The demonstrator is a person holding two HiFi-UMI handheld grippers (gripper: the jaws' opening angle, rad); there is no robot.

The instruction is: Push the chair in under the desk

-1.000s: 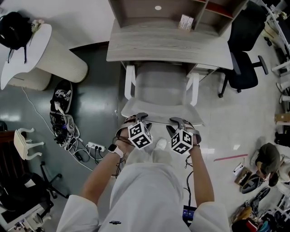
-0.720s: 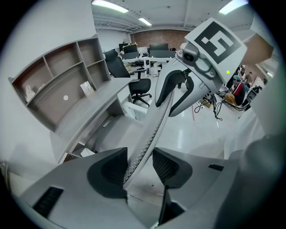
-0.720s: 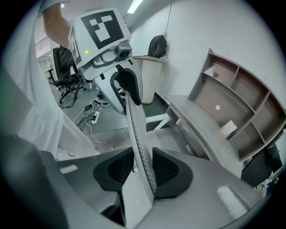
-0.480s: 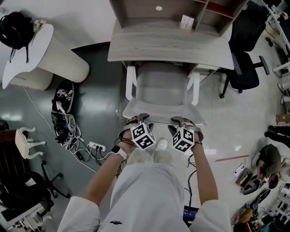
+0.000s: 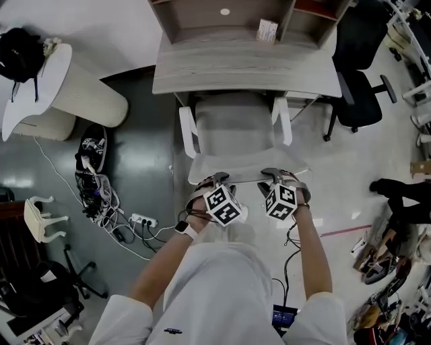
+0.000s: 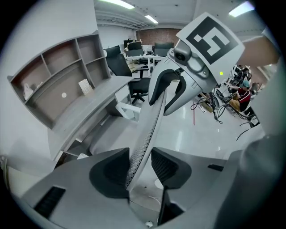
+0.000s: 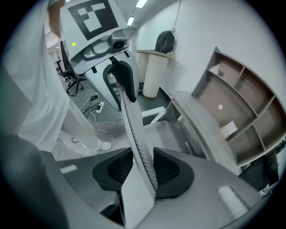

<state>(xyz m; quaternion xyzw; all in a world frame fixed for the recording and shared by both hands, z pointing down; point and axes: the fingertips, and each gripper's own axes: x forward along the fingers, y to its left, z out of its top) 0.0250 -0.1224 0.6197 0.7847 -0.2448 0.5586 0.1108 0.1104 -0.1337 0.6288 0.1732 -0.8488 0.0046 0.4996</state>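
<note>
Left gripper (image 6: 140, 166): clamps the top rim of the backrest (image 5: 246, 170) near its left end, with the mesh face against one pad and the smooth face against the other, having just closed a little further. Right gripper (image 7: 143, 170): clamps the same rim near its right end, with the backrest filling the gap from pad to pad, though the jaws have just eased slightly wider. Both: point steeply down onto the rim at low centre of the head view, marker cubes turned toward the person, and sit side by side but apart, with bare rim between them.

Chair (image 5: 236, 128): stands mid-frame in the head view and faces the desk (image 5: 242, 71) above it in the picture. Meets the desk's near edge with the front of its grey seat. Leaves most of the seat and both white armrests (image 5: 186, 131) out in the open.

Desk: carries a wooden shelf unit (image 5: 202, 17) along its far side, at the top edge of the frame. Holds a small box (image 5: 267, 29) in the wide middle compartment, close to the right divider.

Upper right: black office chair (image 5: 360, 87), just beside the desk's right end. Upper left: pale pedestal table (image 5: 87, 98) with a dark bag (image 5: 19, 44) at its outer edge. Left of the person, on the floor: white power strip (image 5: 143, 220) amid a tangle of cables.
</note>
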